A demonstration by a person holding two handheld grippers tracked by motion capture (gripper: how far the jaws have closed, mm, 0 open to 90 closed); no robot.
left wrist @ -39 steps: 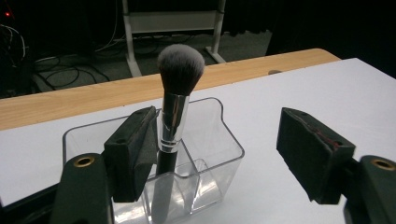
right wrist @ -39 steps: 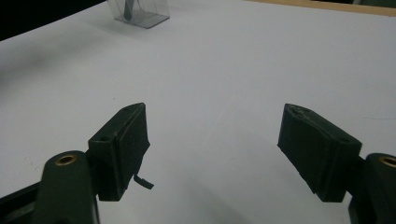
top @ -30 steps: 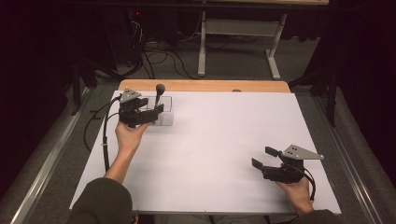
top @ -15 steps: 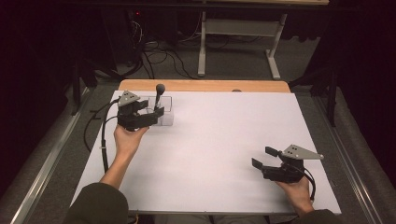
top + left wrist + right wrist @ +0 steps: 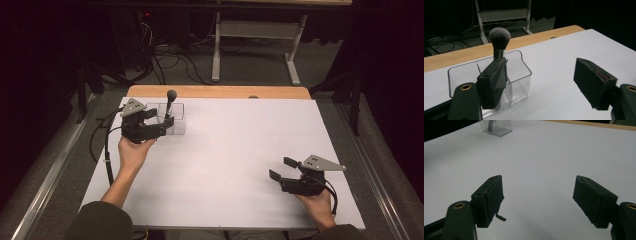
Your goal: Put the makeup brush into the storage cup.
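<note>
Left gripper [image 5: 541, 85]: jaws spread wide, nothing between them, held just beside the clear organizer [image 5: 520, 75] at the table's far left corner. Makeup brush [image 5: 499, 41] stands upright in one compartment, bristles up; my left jaw sits in front of its handle without pinching it, so the brush seems to rest on the container wall alone. Right gripper [image 5: 539, 202]: jaws also spread, empty, parked low over bare white table [image 5: 554, 155], well apart, likely kept clear of the work.
</note>
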